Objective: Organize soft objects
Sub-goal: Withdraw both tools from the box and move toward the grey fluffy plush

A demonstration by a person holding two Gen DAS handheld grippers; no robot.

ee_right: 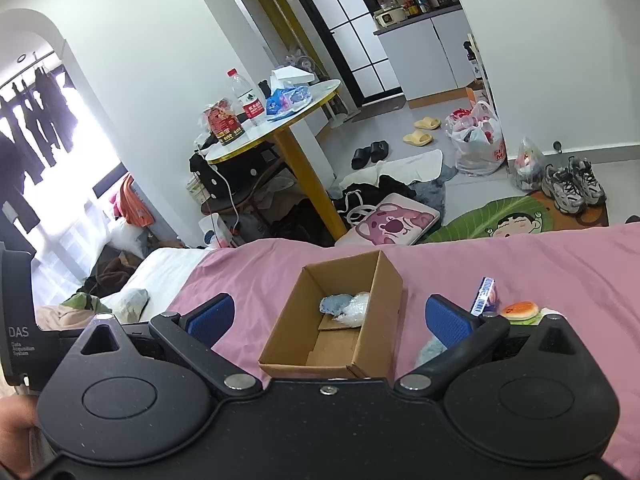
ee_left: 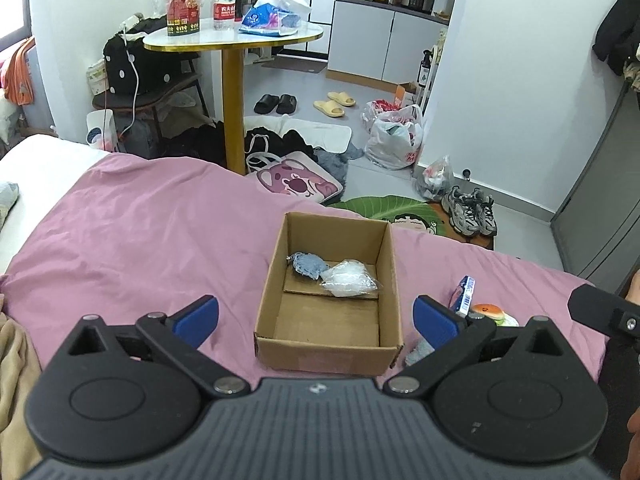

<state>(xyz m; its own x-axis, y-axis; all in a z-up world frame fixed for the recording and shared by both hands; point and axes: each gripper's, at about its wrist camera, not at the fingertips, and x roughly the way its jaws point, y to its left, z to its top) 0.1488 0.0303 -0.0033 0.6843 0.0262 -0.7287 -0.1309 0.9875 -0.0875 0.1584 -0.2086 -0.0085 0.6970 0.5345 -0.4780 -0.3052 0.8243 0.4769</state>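
Note:
An open cardboard box sits on the pink bedspread. Inside lie a blue-grey soft toy and a clear plastic bag. Right of the box lie a blue-white packet, a burger-shaped squishy and a pale blue soft piece. My left gripper is open, straddling the box's near end. My right gripper is open too, above the box, nothing held.
Beyond the bed's far edge stand a round table on a yellow leg, bags, slippers and sneakers on the floor. A beige blanket lies at the left. A white sheet adjoins the pink one.

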